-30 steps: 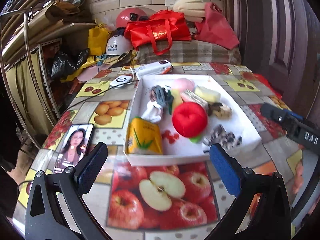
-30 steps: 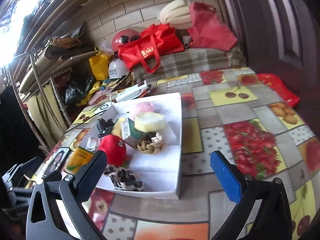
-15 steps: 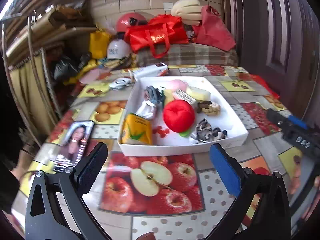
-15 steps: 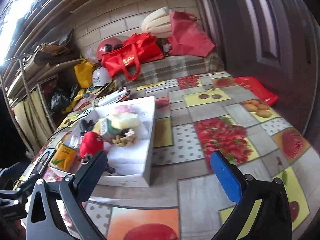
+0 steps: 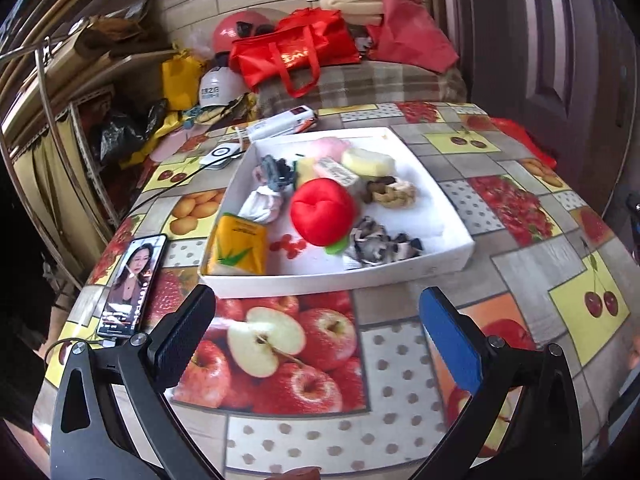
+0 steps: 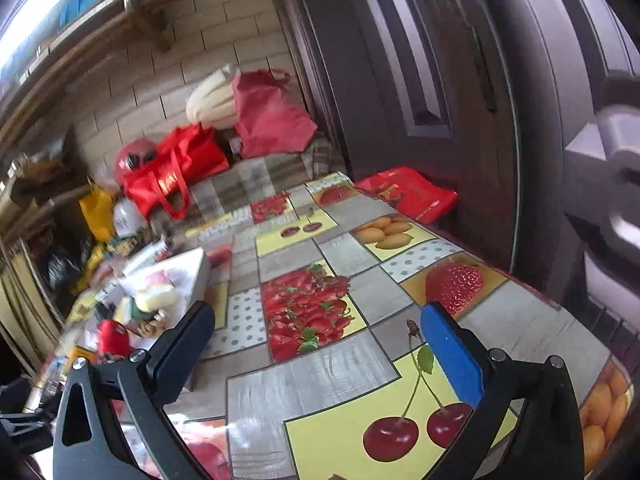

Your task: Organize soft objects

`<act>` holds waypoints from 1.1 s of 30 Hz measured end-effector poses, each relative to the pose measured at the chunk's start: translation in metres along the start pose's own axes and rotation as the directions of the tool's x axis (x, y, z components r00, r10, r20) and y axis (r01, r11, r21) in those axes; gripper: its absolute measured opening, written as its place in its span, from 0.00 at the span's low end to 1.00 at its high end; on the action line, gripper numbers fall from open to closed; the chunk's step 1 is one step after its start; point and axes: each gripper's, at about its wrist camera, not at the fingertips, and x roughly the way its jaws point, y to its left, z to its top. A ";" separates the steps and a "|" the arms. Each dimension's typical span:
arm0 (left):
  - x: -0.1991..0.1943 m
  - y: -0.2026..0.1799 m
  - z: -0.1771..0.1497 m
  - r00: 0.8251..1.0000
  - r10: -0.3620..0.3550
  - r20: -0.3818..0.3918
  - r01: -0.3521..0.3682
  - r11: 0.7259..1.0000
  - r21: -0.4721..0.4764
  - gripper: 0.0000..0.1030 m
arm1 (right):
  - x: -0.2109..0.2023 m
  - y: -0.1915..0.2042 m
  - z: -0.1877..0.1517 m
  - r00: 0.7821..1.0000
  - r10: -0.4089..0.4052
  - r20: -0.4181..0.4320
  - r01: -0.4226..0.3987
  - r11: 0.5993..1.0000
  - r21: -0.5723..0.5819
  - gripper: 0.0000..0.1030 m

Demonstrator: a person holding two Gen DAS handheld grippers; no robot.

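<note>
On the fruit-print oilcloth table [image 5: 520,248], the shallow white cardboard tray [image 5: 448,216] holds the round red plush toy [image 5: 323,211] among other soft items. Left gripper [image 5: 316,332] and right gripper [image 6: 320,350] gape wide, empty. Recommend centring over one item before closing.

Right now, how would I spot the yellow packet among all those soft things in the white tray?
Find the white tray on the fruit-print tablecloth. The yellow packet leans in its near left corner, nearest the phone. It alone is flat, with green leaves printed on it; the round red plush sits to its right.
</note>
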 end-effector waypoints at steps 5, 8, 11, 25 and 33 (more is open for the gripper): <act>-0.010 -0.011 0.003 1.000 -0.006 0.017 0.006 1.000 0.015 1.00 | -0.015 -0.007 0.002 0.999 0.021 0.033 -0.021 1.000 -0.004 1.00; -0.017 -0.014 0.004 0.999 -0.022 0.025 0.021 1.000 0.016 1.00 | -0.023 -0.008 0.004 0.998 0.030 0.057 -0.030 1.000 -0.006 1.00; -0.024 -0.019 0.004 0.999 -0.032 0.036 0.031 0.999 0.023 1.00 | -0.031 -0.009 0.006 0.996 0.037 0.080 -0.036 0.999 -0.007 1.00; -0.039 -0.023 0.008 0.999 -0.013 0.051 0.013 1.000 0.008 1.00 | -0.044 -0.010 0.010 0.990 0.058 0.131 -0.055 0.998 -0.025 1.00; -0.035 -0.023 0.007 0.999 -0.021 0.029 0.021 1.000 0.004 1.00 | -0.044 -0.014 0.013 0.989 0.047 0.139 -0.047 0.999 -0.005 1.00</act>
